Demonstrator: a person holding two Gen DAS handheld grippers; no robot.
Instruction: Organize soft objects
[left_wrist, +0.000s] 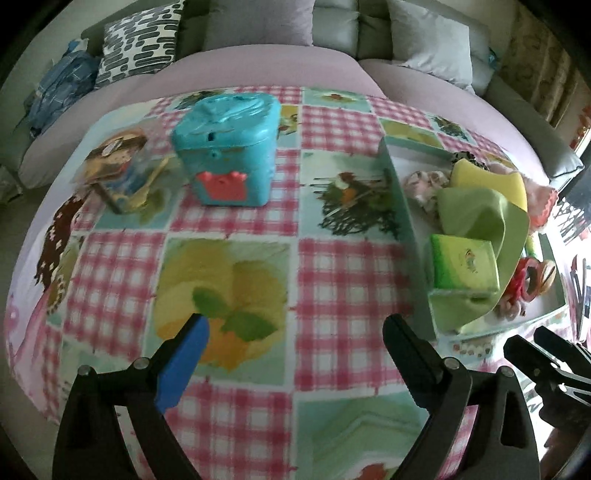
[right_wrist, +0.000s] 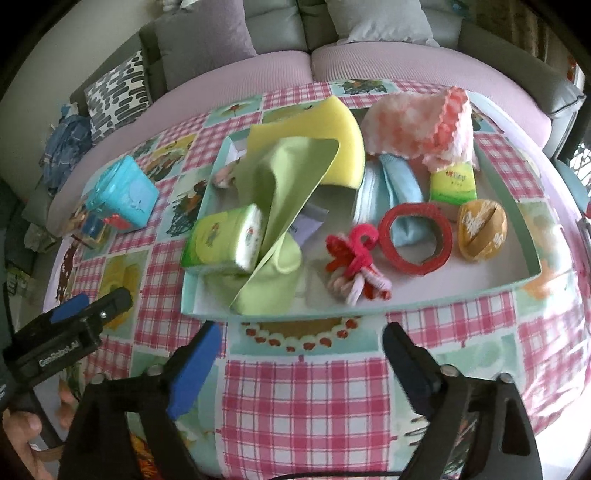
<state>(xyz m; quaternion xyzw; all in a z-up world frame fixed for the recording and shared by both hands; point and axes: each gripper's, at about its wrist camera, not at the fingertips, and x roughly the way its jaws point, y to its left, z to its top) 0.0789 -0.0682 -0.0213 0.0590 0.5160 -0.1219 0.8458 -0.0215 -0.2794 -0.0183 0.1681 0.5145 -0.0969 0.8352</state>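
Your soft things sit piled in the shallow tray (right_wrist: 532, 254) on the checked counter (right_wrist: 317, 398): a green cloth (right_wrist: 284, 192) draped over a yellow sponge (right_wrist: 341, 138), a pink cloth (right_wrist: 417, 122) behind, a red ring (right_wrist: 415, 236) in front. Your right claw (right_wrist: 301, 350) hangs open just short of the tray, holding nothing. Your left claw (left_wrist: 295, 339) is open too, over bare counter, facing a teal box (left_wrist: 231, 147).

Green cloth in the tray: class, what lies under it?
The green cloth drapes over a tissue pack and a yellow sponge inside the tray. Anything else beneath is hidden.
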